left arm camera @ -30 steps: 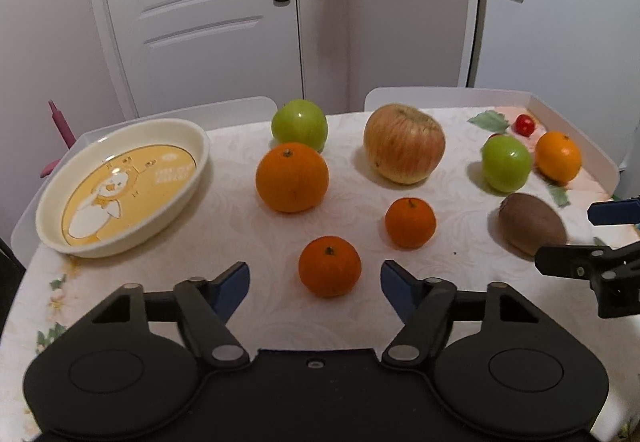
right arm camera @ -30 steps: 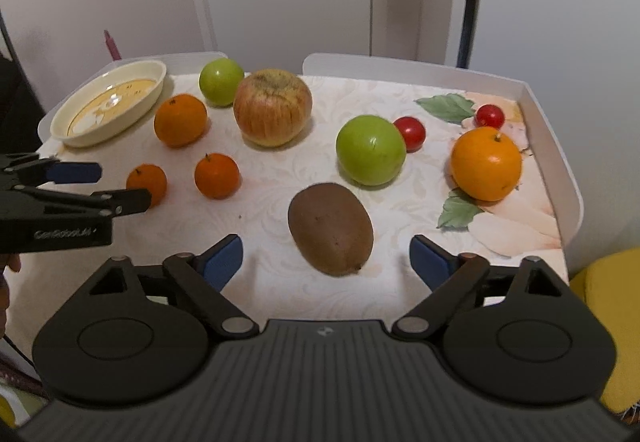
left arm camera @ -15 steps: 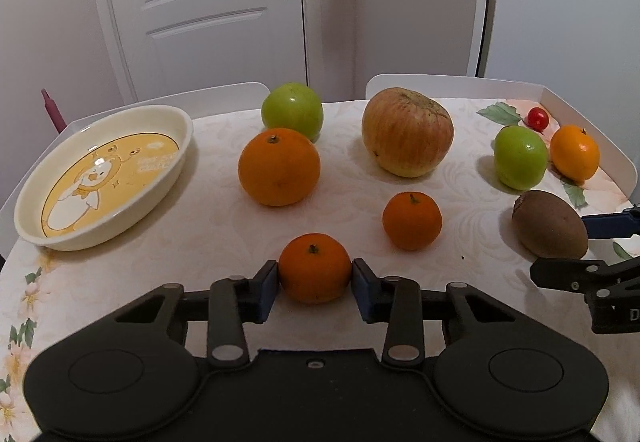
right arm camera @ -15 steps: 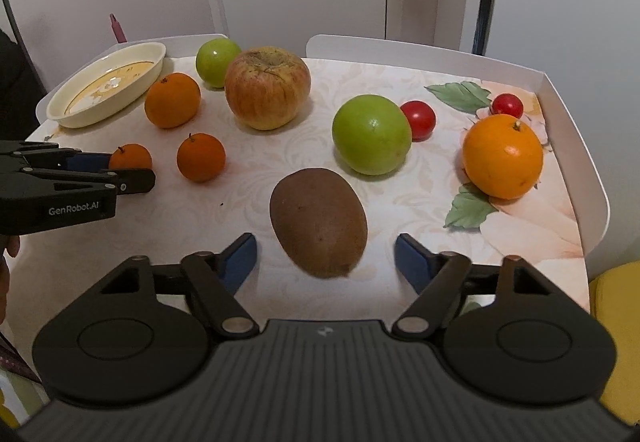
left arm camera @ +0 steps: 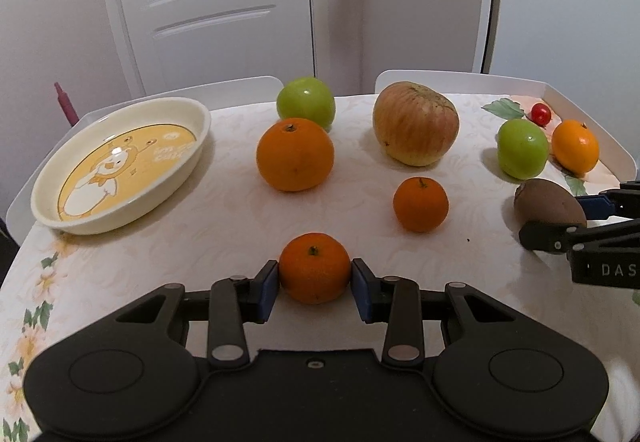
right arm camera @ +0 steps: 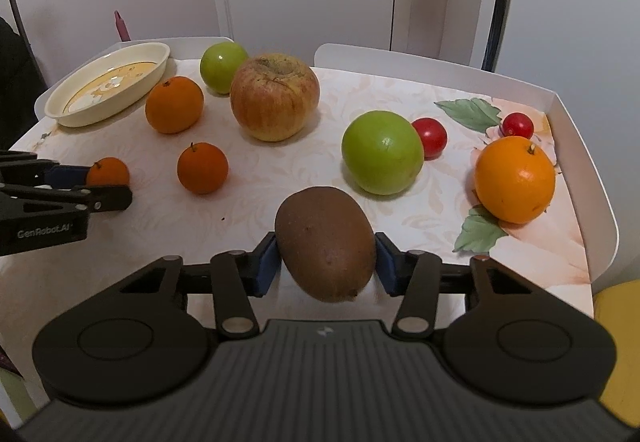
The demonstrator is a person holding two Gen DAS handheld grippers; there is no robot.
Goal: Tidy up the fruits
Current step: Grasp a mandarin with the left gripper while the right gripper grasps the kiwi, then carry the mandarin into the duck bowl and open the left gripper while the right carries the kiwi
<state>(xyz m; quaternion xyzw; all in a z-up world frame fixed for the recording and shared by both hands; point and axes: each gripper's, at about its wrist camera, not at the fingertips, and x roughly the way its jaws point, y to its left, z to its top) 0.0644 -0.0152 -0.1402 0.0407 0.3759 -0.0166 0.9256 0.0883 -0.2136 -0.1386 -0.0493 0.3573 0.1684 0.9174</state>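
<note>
The tabletop (left arm camera: 224, 226) carries a cream oval dish (left arm camera: 120, 166) at its left end. Near the middle stands a big streaked apple (right arm camera: 274, 98), with a large orange (left arm camera: 295, 154) left of it. The right gripper (right arm camera: 326, 264) is clamped on the brown kiwi (right arm camera: 326, 242). The left gripper (left arm camera: 315, 284) pinches a small mandarin (left arm camera: 314, 266) at the near edge, its blue pads (left arm camera: 267, 288) touching both sides.

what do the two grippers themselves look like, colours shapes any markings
Both are matte black plastic. The left gripper and right gripper each have two round housings, jointed link arms with silver pivot pins, and blue pads on the fingers. The right body is ribbed. White lettering reads "GenRobot.AI" on the left one's side and "DAS" on the right's. No cables or sleeves show.
</note>
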